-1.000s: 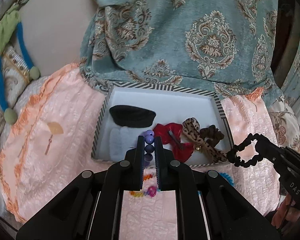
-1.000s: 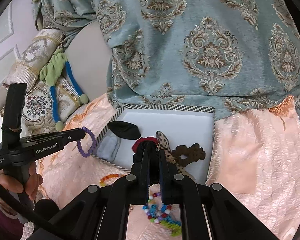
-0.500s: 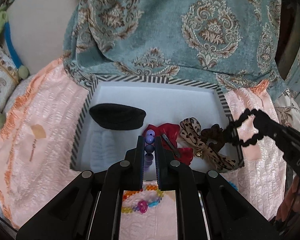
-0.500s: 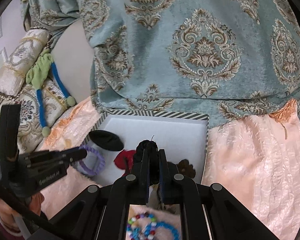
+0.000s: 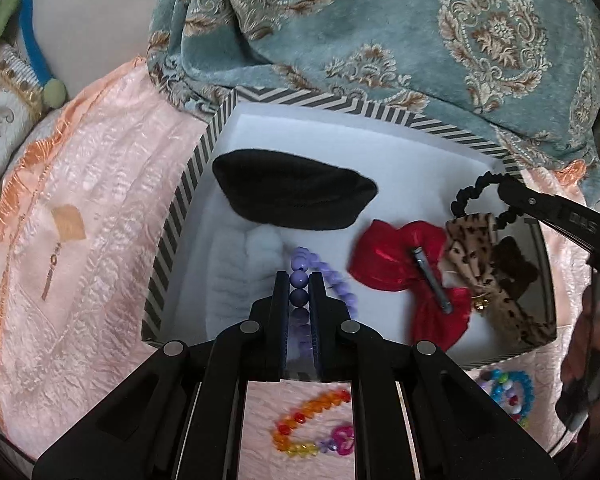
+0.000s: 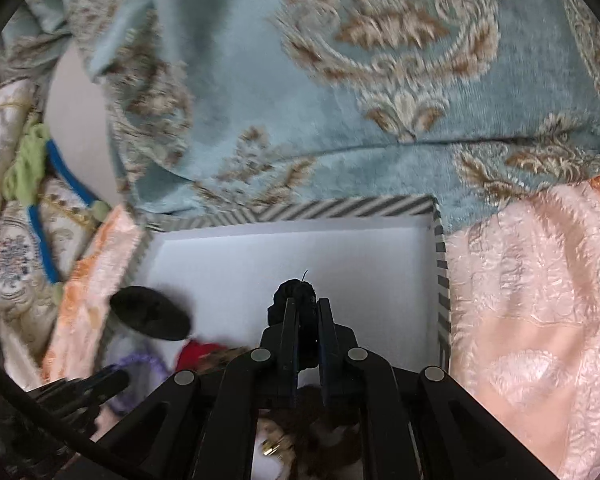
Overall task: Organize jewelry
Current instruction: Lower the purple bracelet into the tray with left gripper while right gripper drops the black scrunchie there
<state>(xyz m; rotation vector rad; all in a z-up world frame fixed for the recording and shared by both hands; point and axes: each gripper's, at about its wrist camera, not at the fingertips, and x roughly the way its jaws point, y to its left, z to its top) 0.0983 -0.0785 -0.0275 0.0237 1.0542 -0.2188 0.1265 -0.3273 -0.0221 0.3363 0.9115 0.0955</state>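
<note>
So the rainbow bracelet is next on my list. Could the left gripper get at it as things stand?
Probably not yet. The left gripper is shut on the purple bead bracelet over the striped box. The rainbow bracelet lies uncovered on the pink cloth, just under the gripper.

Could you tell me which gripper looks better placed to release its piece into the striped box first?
Probably the left. The left gripper holds the purple bead bracelet low over bare floor of the striped box. The right gripper holds its black scrunchie above the leopard bow.
</note>
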